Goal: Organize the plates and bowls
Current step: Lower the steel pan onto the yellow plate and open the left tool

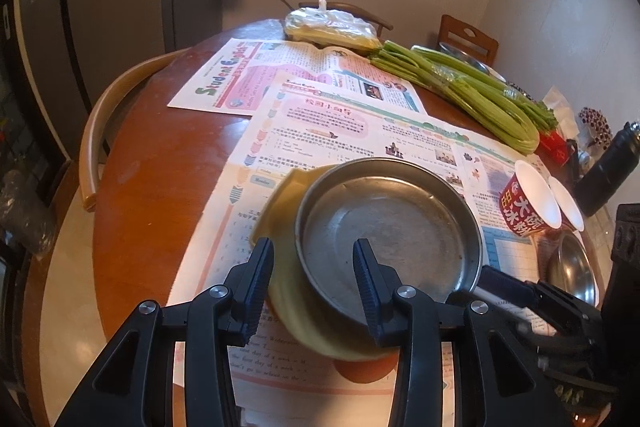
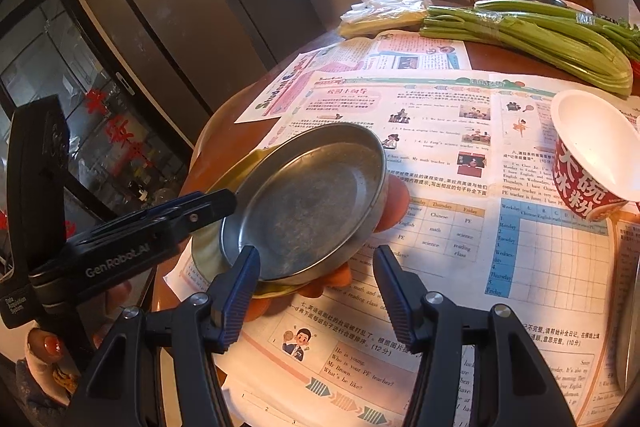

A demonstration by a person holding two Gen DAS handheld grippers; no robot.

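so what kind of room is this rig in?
Most likely a home dining area or kitchen corner. A round wooden table with wooden chairs around it, celery and a steel plate on spread newspaper, and what looks like a tall fridge by the window.

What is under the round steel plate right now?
The round steel plate sits tilted in a yellow dish, which rests on something orange on the newspaper. How the orange piece continues underneath is hidden.
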